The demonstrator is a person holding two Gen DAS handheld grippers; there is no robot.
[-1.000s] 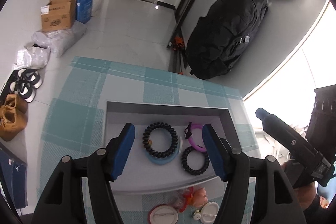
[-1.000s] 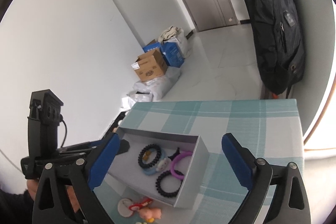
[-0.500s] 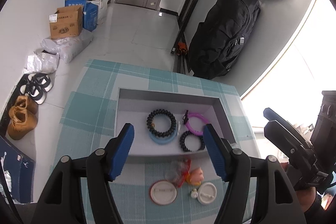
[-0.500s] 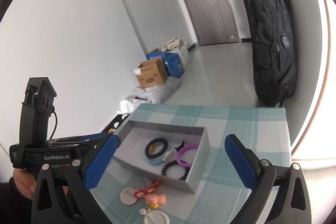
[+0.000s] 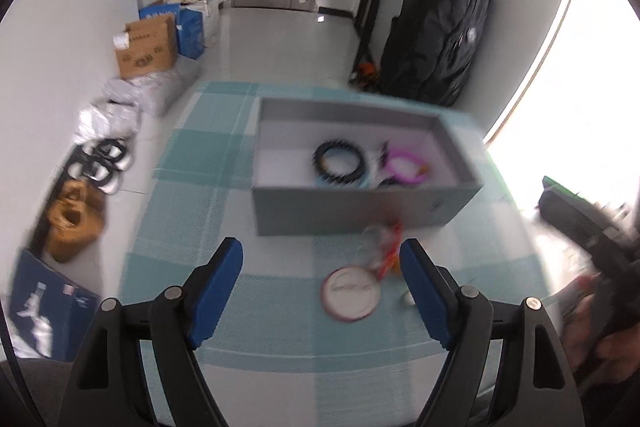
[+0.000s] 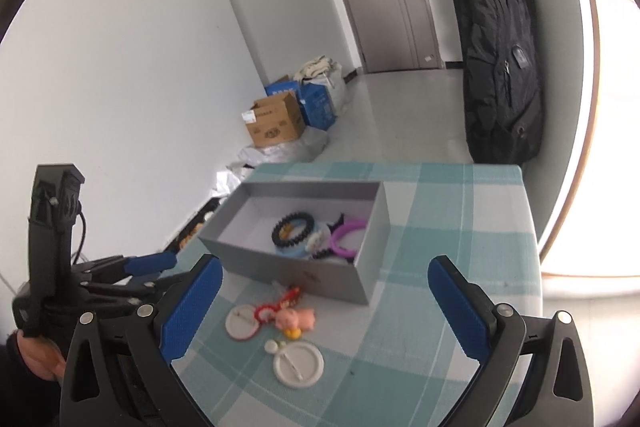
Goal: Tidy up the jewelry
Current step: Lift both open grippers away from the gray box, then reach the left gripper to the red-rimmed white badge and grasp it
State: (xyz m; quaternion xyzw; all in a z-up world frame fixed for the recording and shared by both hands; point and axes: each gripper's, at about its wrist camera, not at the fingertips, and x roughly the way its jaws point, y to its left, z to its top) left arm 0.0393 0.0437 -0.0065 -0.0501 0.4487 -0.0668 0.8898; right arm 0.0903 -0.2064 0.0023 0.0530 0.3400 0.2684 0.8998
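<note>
A grey open box (image 5: pixel 360 205) (image 6: pixel 280 265) sits on the teal checked tablecloth (image 5: pixel 192 227). It holds a black beaded bracelet (image 5: pixel 339 163) (image 6: pixel 292 227), a pale blue ring under it, a purple bracelet (image 5: pixel 404 165) (image 6: pixel 348 237) and another black bracelet. In front of the box lie two round white badges (image 6: pixel 298 363) (image 5: pixel 350 291), a red charm (image 6: pixel 280 303) and a pink pig figure (image 6: pixel 298 319). My left gripper (image 5: pixel 322 287) is open and empty, back from the box; it also shows in the right wrist view (image 6: pixel 140 267). My right gripper (image 6: pixel 324 307) is open and empty above the loose pieces.
A black backpack (image 6: pixel 500 67) hangs by the far right table corner. Cardboard and blue boxes (image 6: pixel 276 119), bags and shoes (image 5: pixel 76 215) lie on the floor to the left. The table's right edge runs by a bright window.
Both grippers have pulled back and away from the box, which now looks smaller and farther. The left view is blurred from motion. The jewelry in the box has not moved.
</note>
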